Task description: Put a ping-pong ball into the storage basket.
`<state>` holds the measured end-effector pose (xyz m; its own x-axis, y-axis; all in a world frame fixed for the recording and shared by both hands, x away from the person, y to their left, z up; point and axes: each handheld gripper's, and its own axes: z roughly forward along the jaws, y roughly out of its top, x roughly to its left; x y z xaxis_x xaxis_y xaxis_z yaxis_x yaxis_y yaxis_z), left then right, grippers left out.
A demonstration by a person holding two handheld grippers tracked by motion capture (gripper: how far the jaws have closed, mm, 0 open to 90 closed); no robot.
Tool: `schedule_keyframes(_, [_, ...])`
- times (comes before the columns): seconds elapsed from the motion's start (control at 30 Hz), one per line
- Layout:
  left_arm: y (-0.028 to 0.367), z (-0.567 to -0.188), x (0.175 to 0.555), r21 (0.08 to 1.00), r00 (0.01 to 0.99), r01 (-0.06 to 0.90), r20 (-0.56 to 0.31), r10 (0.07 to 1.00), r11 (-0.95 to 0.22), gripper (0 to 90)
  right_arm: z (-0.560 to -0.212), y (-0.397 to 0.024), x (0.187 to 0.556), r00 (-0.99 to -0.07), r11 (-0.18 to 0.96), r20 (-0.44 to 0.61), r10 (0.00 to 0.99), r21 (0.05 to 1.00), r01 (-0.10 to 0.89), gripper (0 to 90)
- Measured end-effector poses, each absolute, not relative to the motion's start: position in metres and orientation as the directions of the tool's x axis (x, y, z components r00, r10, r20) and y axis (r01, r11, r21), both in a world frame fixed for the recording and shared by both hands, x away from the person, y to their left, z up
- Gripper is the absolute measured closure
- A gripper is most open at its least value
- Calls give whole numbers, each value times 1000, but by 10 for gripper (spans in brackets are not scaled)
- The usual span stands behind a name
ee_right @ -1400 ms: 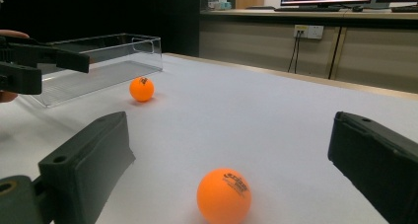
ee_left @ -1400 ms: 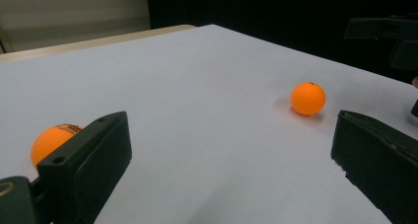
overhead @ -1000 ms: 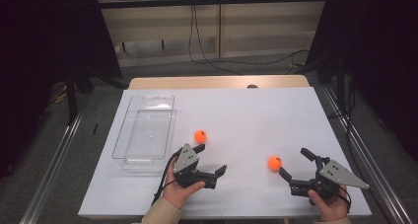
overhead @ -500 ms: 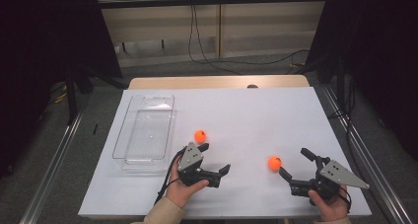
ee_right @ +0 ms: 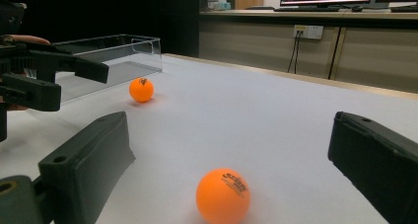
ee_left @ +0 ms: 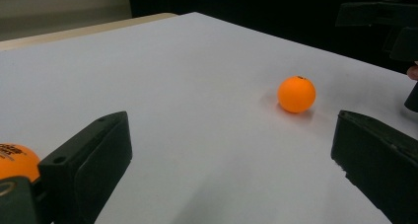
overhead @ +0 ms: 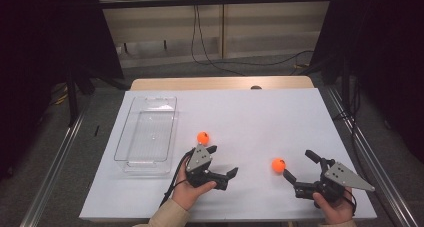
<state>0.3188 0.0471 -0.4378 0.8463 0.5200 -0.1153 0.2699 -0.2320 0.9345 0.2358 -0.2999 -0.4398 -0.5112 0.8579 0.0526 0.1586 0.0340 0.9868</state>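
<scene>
While its two black jaws stand wide open and hold nothing, the right gripper [overhead: 299,170] points at a small round orange plastic ball [overhead: 278,165] that lies just in front of them, near the front right part of the white surface [overhead: 260,112]. In the right gripper view this ball [ee_right: 223,196] sits low between the two jaws, a bit closer to the left one, and it is not touching either. So the ball lies straight ahead of the right jaws, and I think a short push forward would put them on both sides of it.

The left gripper [overhead: 223,162] has its jaws wide open too, and they are empty. A second small round orange plastic ball [overhead: 203,137] lies just beyond it, toward the far edge of the surface. In the left gripper view this second ball [ee_left: 15,160] peeks out behind the left jaw, off to the side and not between the jaws. These jaws point across the surface at the first ball [ee_left: 296,93], which is well away from them.

The right hand is much nearer the first ball, and the left hand is nearer the second. A ball is round, so it has no long side to line up with.

A clear plastic box [overhead: 147,132] with nothing in it rests near the left edge of the surface, close to the second ball.
</scene>
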Motion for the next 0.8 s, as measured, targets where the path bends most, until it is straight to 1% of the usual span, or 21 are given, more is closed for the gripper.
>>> schedule_keyframes(0.8, [30, -438, 321, 929, 862, 264, -108, 495, -258, 20, -441, -301, 237, -505, 35, 55, 862, 985, 167, 21])
